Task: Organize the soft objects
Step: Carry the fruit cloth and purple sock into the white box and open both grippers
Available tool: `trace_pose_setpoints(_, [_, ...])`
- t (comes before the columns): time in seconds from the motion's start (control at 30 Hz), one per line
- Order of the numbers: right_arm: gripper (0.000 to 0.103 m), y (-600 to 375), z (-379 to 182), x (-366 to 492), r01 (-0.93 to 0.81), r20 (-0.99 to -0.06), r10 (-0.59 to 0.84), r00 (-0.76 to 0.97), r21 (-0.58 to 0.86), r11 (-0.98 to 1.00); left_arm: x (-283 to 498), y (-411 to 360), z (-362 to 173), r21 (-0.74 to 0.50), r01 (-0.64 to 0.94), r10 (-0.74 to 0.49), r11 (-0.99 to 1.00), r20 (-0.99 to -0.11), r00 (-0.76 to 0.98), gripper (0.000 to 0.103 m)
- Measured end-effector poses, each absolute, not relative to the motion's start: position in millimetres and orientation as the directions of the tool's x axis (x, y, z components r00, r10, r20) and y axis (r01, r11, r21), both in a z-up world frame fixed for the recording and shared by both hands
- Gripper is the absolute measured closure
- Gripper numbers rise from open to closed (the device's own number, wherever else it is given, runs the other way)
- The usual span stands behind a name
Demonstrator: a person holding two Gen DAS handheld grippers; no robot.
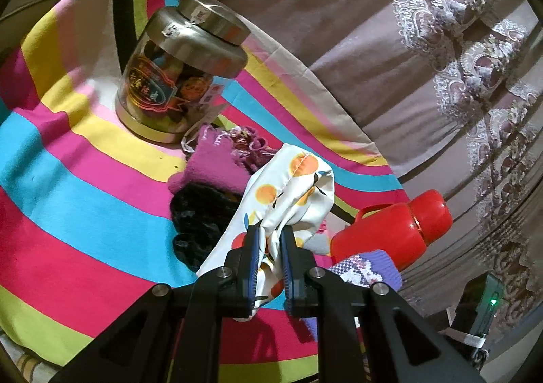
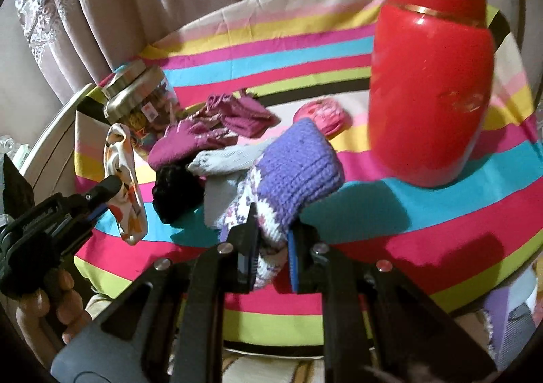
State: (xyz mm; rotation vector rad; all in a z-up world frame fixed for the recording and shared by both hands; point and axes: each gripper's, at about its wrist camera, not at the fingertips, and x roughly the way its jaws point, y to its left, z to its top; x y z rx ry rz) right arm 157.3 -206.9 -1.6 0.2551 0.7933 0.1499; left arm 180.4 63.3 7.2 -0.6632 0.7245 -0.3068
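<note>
Looking along the left wrist view first: the left gripper [image 1: 271, 230] was nearly closed, its pads pinching a white cloth printed with oranges [image 1: 288, 189], which hung lifted off the striped blanket [image 1: 78, 179]. Behind it lay a magenta knit piece [image 1: 210, 169] and a black crinkled fabric [image 1: 200, 223], touching each other. A clear jar with a steel lid [image 1: 176, 67] stood further back; its label carried gold and red characters (too warped and blurred to read), and small stickers on the lid were likewise illegible. A red thermos [image 1: 400, 226] sat to the right, with a purple patterned knit [image 1: 366, 271] just in front of it. Mauve lace-trimmed curtains [image 1: 424, 43] filled the background.

Right wrist view: the right gripper [image 2: 271, 230] was clamped almost shut on the white-patterned end of the purple knit [image 2: 292, 165], raised slightly above the blanket [image 2: 271, 53]. A grey sock-like piece [image 2: 230, 159] lay beside it, against the magenta knit [image 2: 203, 131] and black fabric [image 2: 176, 189]. A pink round item [image 2: 322, 114] rested behind. The thermos [image 2: 431, 77] loomed close at right, bearing a faint gold emblem (unreadable). At left, a hand [image 2: 51, 294] held the other gripper [image 2: 112, 186] with the orange-print cloth [image 2: 125, 179] dangling.
</note>
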Motion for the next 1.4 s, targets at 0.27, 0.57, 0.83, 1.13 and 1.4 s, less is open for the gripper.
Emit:
trace_pose_setpoints(0.27, [0.086, -218, 19, 136, -0.032, -0.615, 0.156, 0.773, 0.208, 0.978, 176, 41, 15, -0.663, 0.082, -0.517, 0.744, -0.494, 0.699, 0.090])
trace_pose_setpoints(0.57, [0.086, -250, 28, 114, 0.012, -0.581, 0.115, 0.806, 0.210, 0.978, 167, 0, 30, -0.680, 0.164, -0.595, 0.715, -0.468, 0.653, 0.090])
trace_pose_setpoints(0.83, [0.086, -288, 31, 93, 0.077, -0.573, 0.070, 0.817, 0.229, 0.970, 157, -43, 40, -0.694, 0.235, -0.670, 0.680, -0.458, 0.585, 0.090])
trace_pose_setpoints(1.13, [0.086, -338, 45, 61, 0.160, -0.552, 0.006, 0.834, 0.253, 0.954, 143, -100, 46, -0.716, 0.300, -0.744, 0.631, -0.450, 0.493, 0.090])
trace_pose_setpoints(1.4, [0.086, -398, 52, 25, 0.268, -0.558, -0.103, 0.823, 0.222, 0.938, 125, -164, 45, -0.721, 0.365, -0.800, 0.588, -0.455, 0.391, 0.090])
